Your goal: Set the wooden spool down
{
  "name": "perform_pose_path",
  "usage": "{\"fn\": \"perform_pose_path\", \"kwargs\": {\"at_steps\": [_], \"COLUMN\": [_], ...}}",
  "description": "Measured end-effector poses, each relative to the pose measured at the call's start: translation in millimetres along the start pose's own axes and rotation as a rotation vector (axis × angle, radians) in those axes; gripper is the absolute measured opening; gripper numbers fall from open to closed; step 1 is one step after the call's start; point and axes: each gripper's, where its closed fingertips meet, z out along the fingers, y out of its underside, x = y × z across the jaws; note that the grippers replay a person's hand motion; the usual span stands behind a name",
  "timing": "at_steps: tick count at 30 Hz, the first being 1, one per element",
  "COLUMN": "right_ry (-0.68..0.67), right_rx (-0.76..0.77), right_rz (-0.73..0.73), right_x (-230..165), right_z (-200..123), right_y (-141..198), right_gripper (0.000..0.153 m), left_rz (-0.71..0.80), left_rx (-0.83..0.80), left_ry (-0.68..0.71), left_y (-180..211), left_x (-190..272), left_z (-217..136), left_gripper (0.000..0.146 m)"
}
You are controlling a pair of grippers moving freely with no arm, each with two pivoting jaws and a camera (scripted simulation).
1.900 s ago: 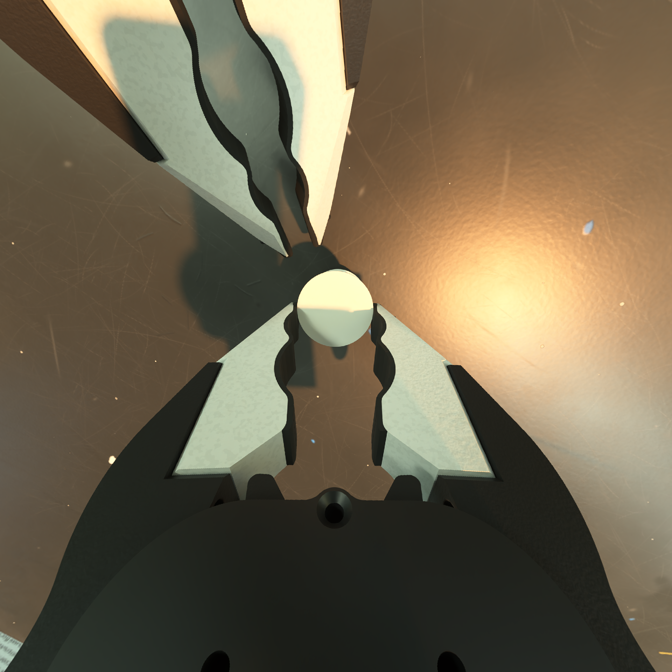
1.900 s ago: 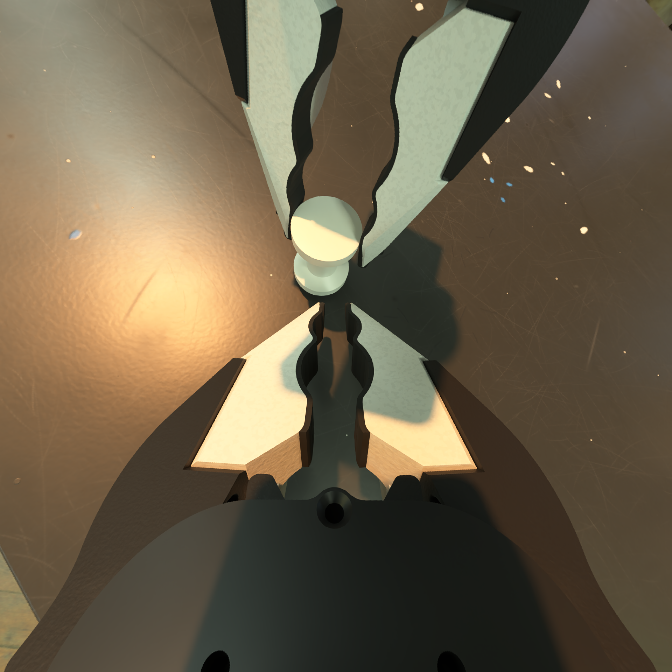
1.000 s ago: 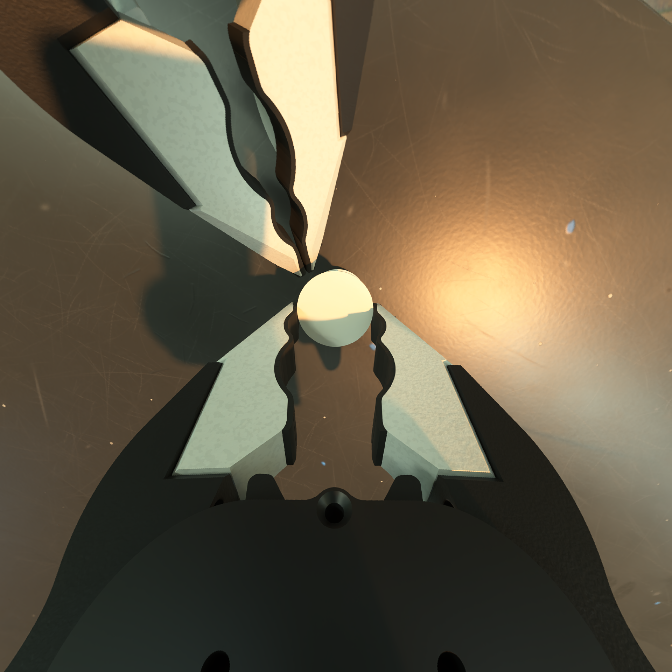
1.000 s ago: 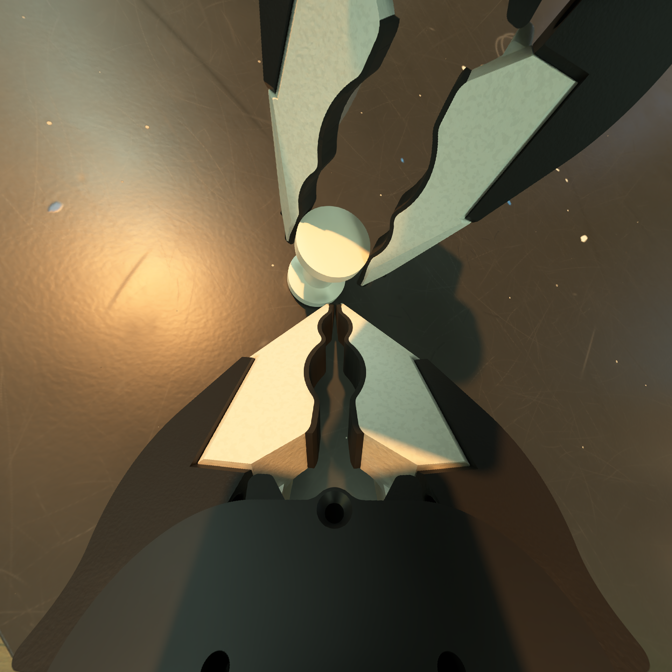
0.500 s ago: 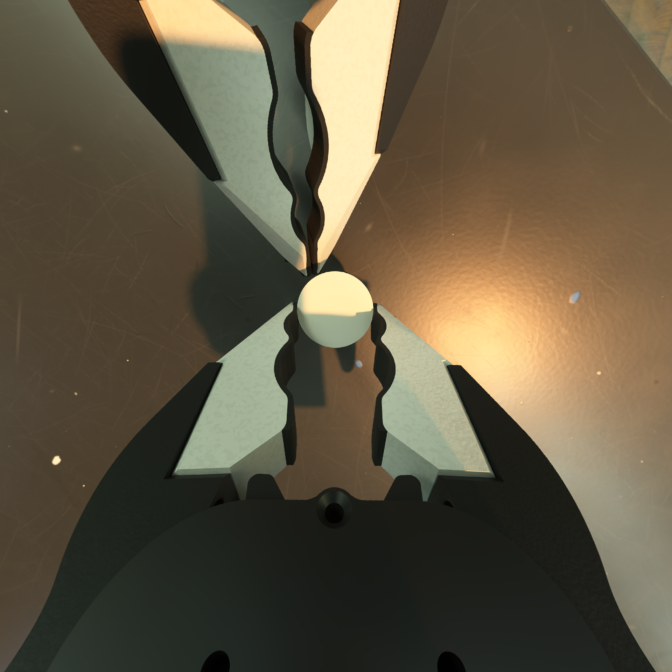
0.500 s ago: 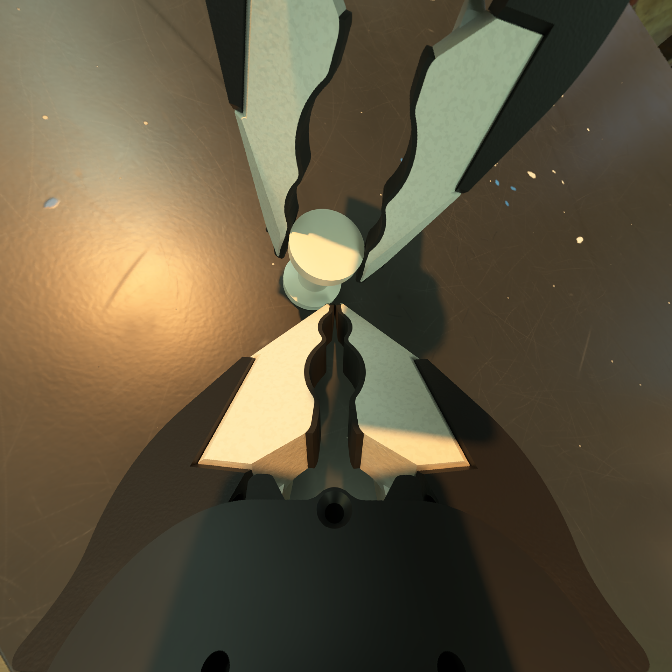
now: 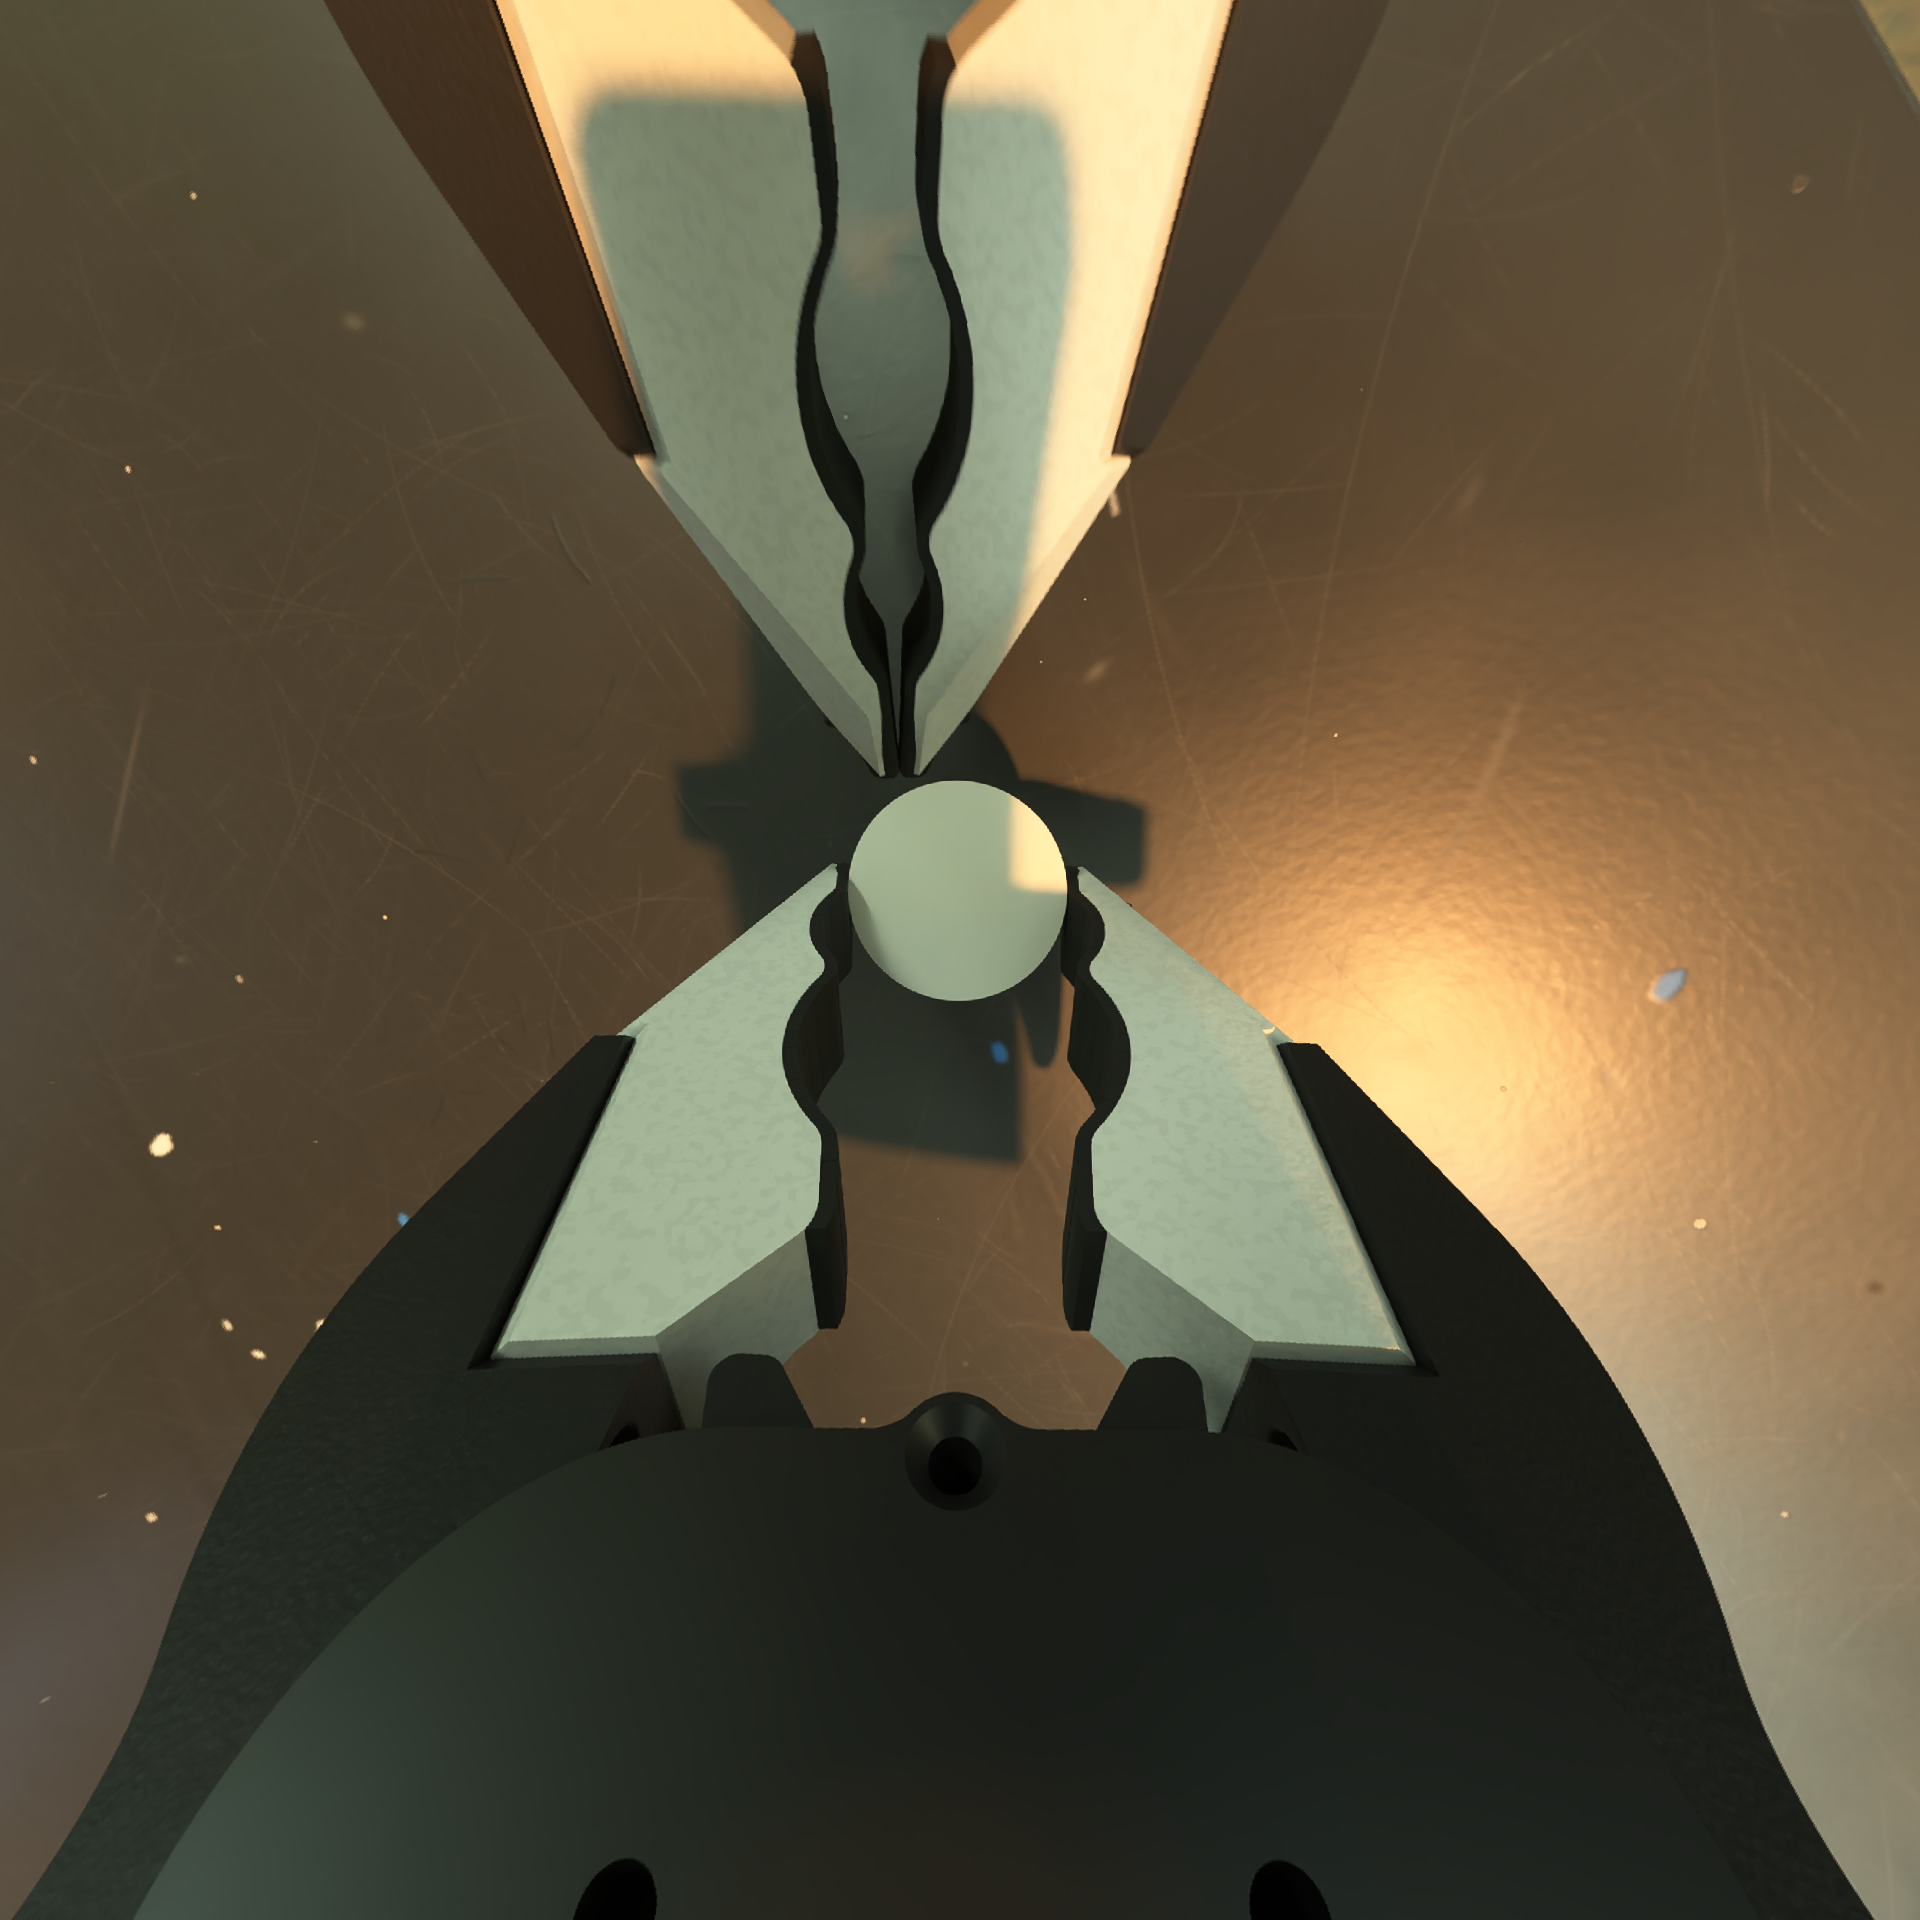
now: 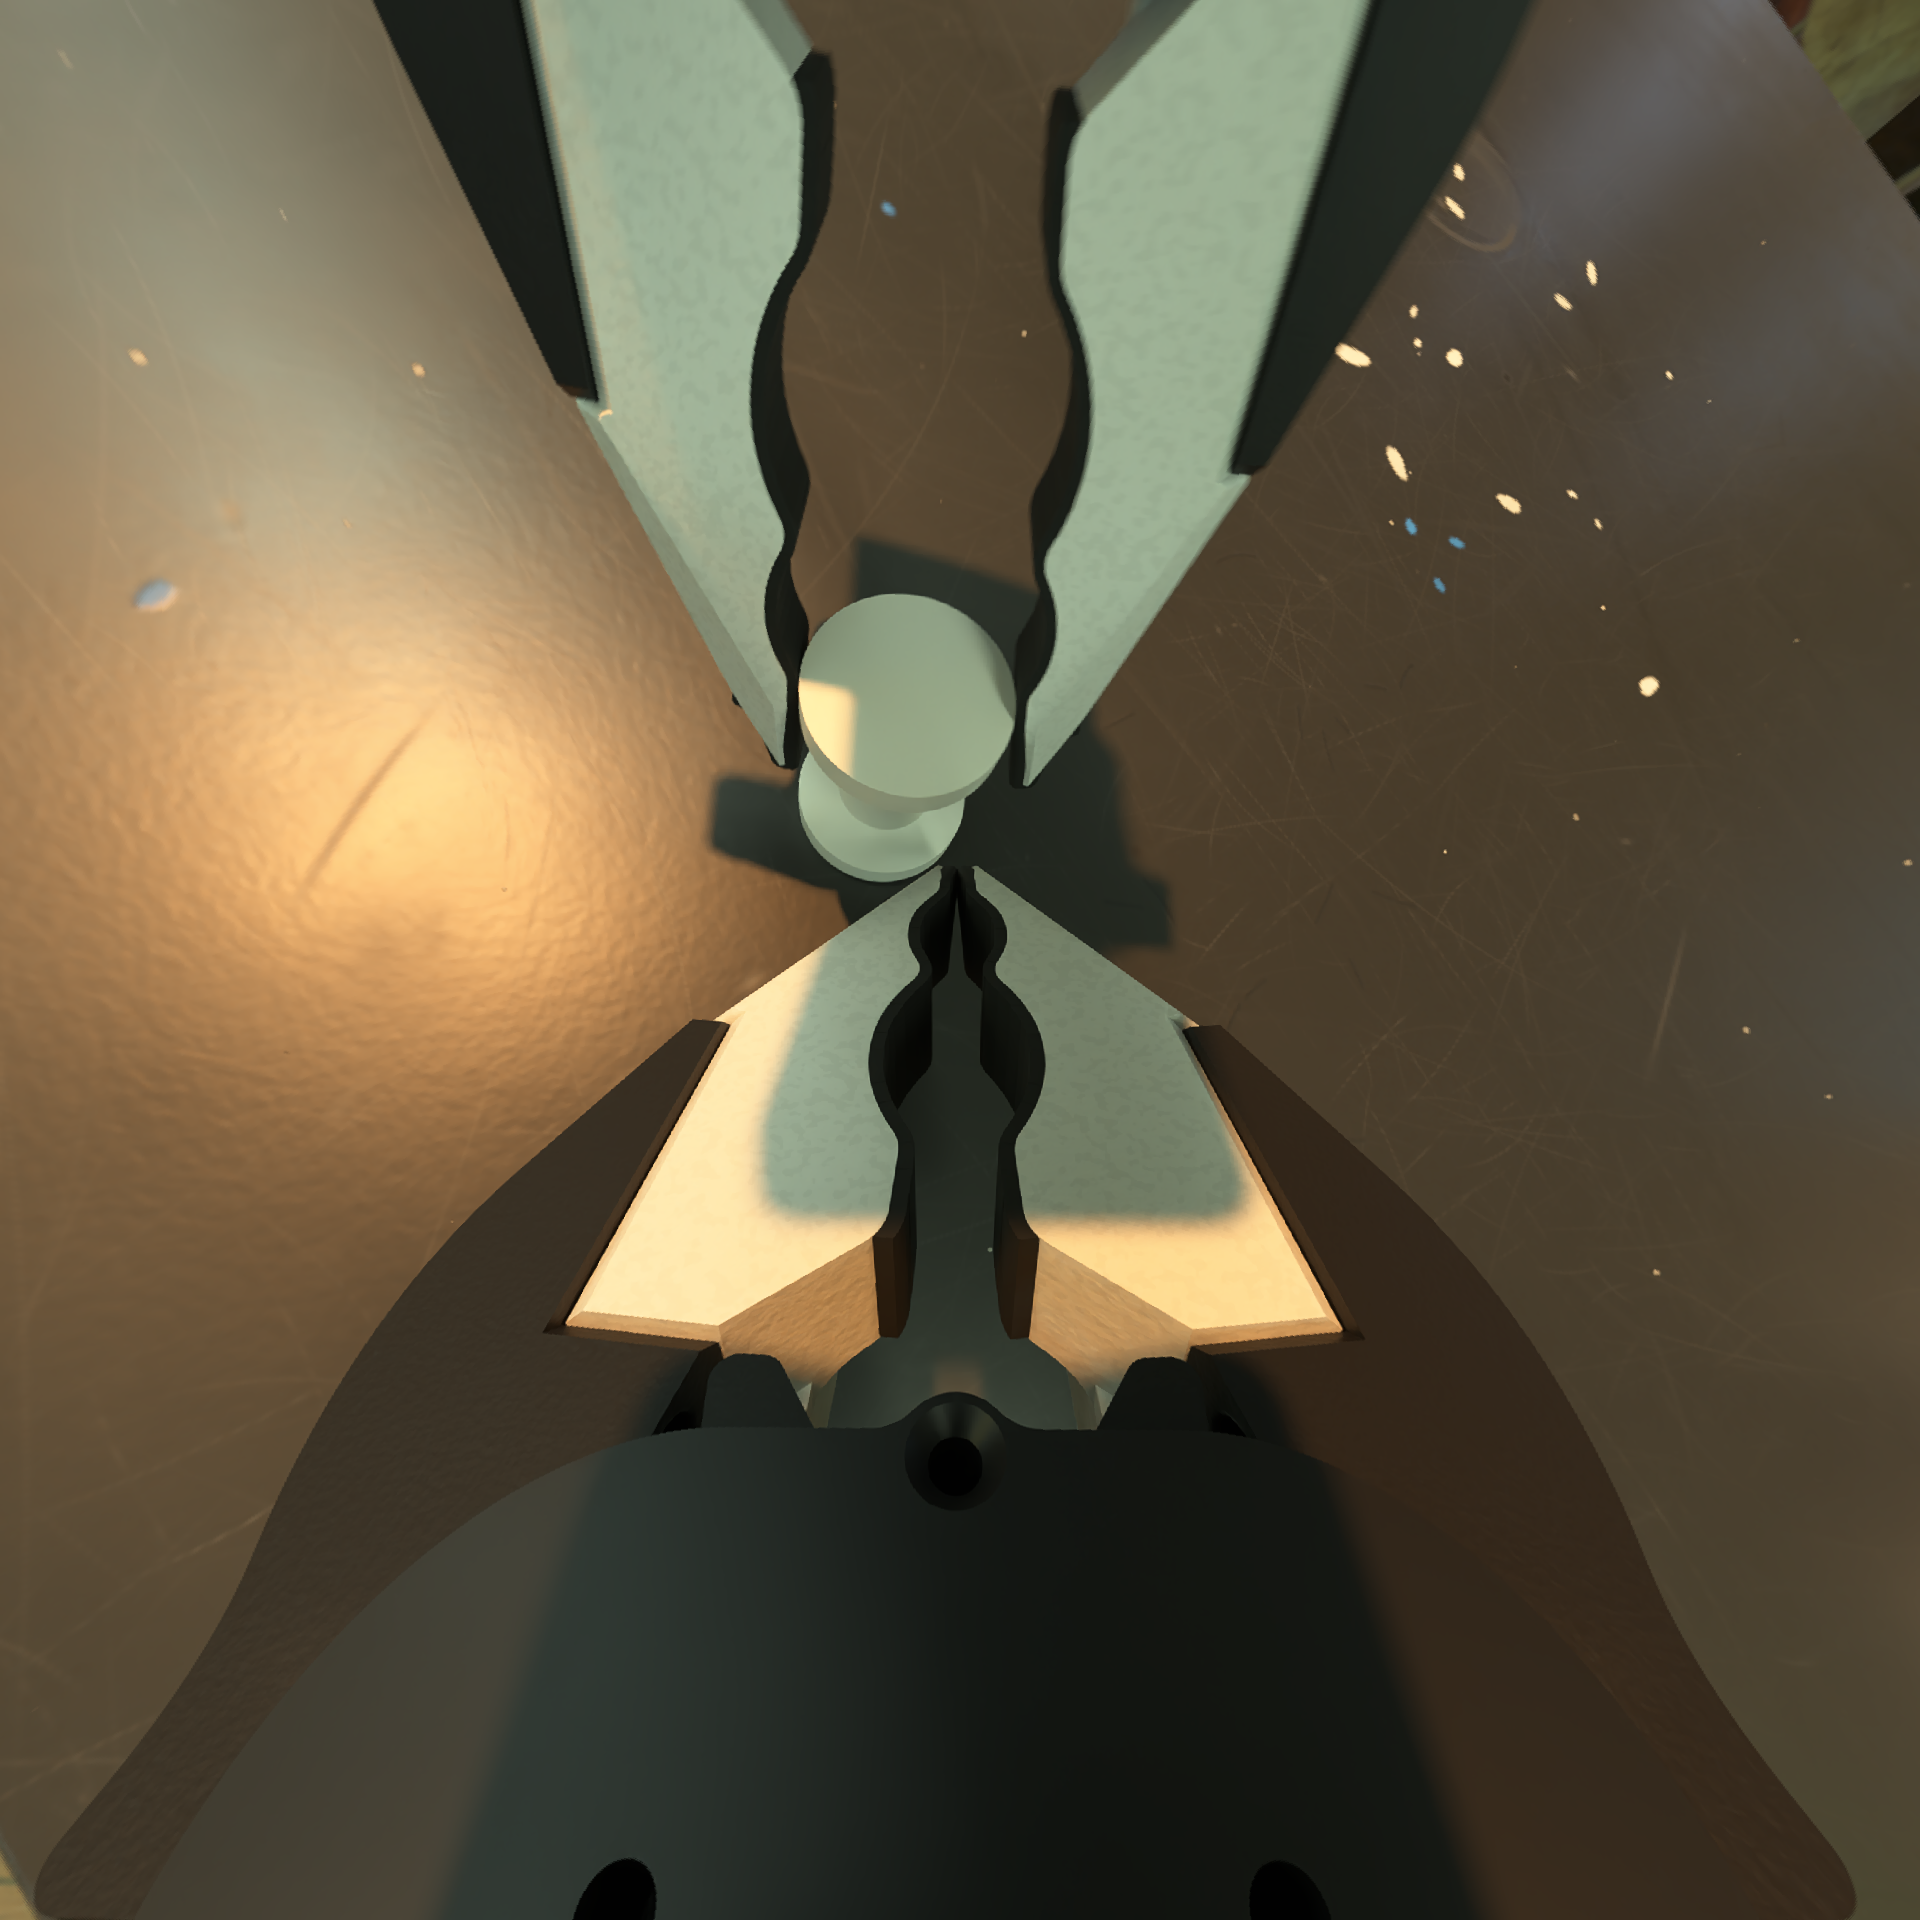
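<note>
The left gripper [image 7: 956, 883] clasps the wooden spool [image 7: 957, 890] by its upper flange, one fingertip at each side. The spool's long axis runs along the fingers, pointing down at the scratched brown tabletop [image 7: 1558, 727]. In the right wrist view the spool [image 8: 902, 717] shows its narrow waist and lower flange above its own shadow — whether that flange touches the surface cannot be told. The right gripper [image 8: 954, 883] sits just beside the lower flange, fingers pinched together on nothing — the left one alone must lower it and let go.
</note>
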Motion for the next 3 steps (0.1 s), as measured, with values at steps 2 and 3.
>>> {"fn": "perform_pose_path", "kwargs": {"at_steps": [2, 3], "right_ry": [-0.018, -0.02], "right_rx": [0.039, 0.065], "right_rz": [0.043, 0.061], "right_x": [2.7, 3.6], "right_z": [-4.3, -7.0], "right_y": [-4.4, -6.7], "right_gripper": [0.0, 0.002], "left_rz": [-0.019, -0.026], "left_rx": [0.029, 0.037], "left_ry": [0.003, 0.002], "left_y": [1.5, 1.9], "left_x": [-0.4, -0.6], "left_z": [-0.1, -0.2], "left_gripper": [0.04, 0.04]}}
